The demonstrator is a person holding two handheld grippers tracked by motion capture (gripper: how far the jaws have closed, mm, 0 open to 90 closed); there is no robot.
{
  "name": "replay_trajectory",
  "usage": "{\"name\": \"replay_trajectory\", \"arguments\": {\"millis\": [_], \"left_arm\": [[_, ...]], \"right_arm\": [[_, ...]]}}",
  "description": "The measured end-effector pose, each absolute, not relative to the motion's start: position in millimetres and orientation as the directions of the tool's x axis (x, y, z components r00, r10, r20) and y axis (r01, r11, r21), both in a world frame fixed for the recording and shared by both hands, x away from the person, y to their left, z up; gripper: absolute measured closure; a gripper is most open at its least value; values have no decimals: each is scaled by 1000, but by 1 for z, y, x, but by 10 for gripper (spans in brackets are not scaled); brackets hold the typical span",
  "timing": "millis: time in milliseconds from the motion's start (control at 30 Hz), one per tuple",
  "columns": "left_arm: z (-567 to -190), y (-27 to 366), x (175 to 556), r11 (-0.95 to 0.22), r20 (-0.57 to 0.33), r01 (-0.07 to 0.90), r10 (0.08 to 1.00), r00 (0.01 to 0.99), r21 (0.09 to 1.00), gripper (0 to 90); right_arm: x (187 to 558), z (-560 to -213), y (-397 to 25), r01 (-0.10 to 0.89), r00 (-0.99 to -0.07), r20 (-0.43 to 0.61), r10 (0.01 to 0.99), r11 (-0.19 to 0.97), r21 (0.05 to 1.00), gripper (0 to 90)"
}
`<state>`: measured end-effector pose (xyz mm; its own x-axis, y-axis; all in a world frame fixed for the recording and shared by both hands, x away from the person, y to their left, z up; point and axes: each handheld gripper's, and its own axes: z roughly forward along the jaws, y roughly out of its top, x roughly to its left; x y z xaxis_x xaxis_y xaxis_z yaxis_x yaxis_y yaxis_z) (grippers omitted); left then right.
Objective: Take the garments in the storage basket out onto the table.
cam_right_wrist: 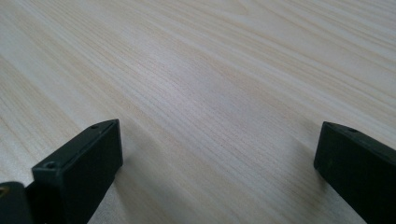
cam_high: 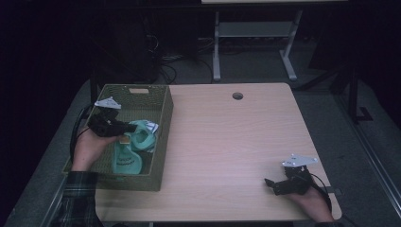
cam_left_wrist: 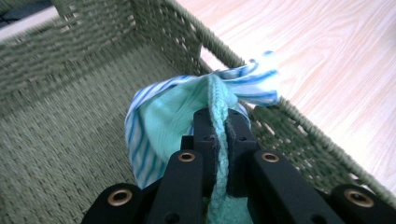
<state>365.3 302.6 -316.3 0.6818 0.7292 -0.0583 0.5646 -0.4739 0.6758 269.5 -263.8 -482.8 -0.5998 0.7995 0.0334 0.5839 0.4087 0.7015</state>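
A mint-green garment [cam_high: 128, 151] with a blue-and-white striped part [cam_left_wrist: 254, 79] lies partly in the woven olive basket [cam_high: 161, 142] at the table's left. My left gripper [cam_high: 126, 127] hovers over the basket, shut on the garment's knitted green edge [cam_left_wrist: 215, 100], and lifts it above the basket floor. The striped part drapes toward the basket's right wall. My right gripper [cam_high: 269, 184] rests low at the table's near right edge. Its jaws stand wide apart over bare wood, with nothing between them [cam_right_wrist: 217, 154].
The light wooden table [cam_high: 236, 142] has a round cable hole [cam_high: 237, 96] near its far edge. A metal desk frame [cam_high: 255, 42] and cables stand on the dark floor beyond. The basket's rim rises between the garment and the tabletop.
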Motion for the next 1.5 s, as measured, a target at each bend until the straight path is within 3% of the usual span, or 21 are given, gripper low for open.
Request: {"name": "replay_trajectory", "arguments": {"millis": [800, 1200, 1500], "left_arm": [[-249, 289, 355, -401, -77, 454, 676, 733, 795, 850], [-214, 258, 353, -401, -45, 368, 623, 781, 839, 853], [-210, 225, 357, -409, -44, 334, 575, 817, 849, 853]], "right_arm": [[269, -483, -264, 584, -599, 33, 800, 408, 702, 8], [270, -483, -264, 584, -600, 33, 800, 409, 701, 8], [270, -483, -264, 583, -600, 32, 799, 409, 702, 8]]}}
